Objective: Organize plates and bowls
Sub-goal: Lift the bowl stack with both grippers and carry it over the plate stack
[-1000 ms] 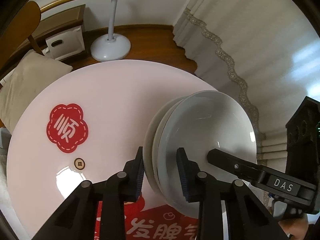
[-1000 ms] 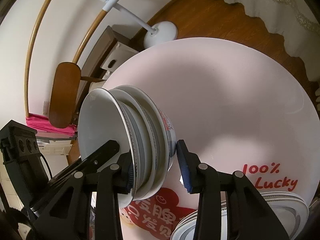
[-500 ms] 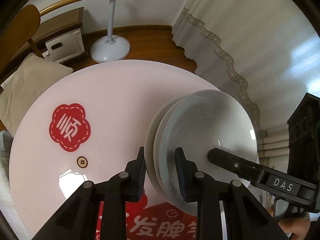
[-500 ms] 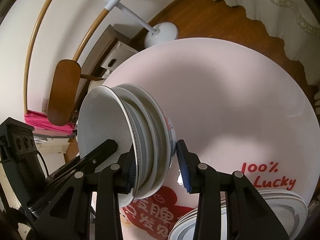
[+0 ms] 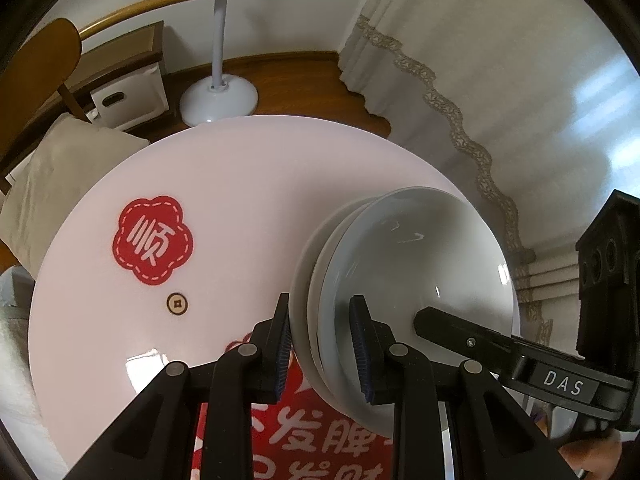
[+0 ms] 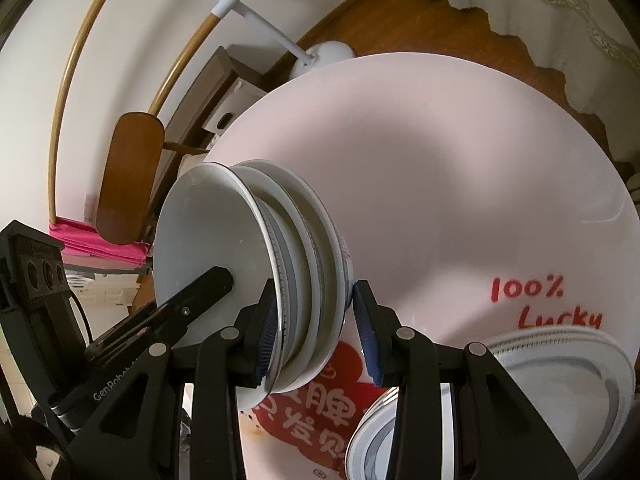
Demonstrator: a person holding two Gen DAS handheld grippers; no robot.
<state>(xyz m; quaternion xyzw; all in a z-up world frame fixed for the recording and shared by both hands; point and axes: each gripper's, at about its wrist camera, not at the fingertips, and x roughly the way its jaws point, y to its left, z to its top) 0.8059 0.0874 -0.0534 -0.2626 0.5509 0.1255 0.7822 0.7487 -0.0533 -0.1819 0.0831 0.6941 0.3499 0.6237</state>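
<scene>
So we've got a stack of bowls [image 5: 416,280] tipped up on edge, almost sideways, held over the round pink surface [image 5: 240,184] by both claws at once. Our left claw [image 5: 322,344] sits narrow, clamped on the near rim: one blue pad presses the outer wall of the stack, the other sits inside the top bowl. From this side the top bowl's plain white inside faces right, and the other claw's black finger reaches into it.

Our right claw [image 6: 316,328] grips the same stack [image 6: 256,264] from the opposite side, jaws a bit wider, since they span several nested rims. Its left pad lies against the inside of the white top bowl, its right pad against the outside of the lowest bowl, which has a reddish pattern. The grey-banded rims in between poke out between the fingers.

Down in the right wrist view's lower right corner, a pile of grey-rimmed plates [image 6: 540,380] lies flat on the surface, near the "100% Lucky" print, apart from the bowls.
</scene>
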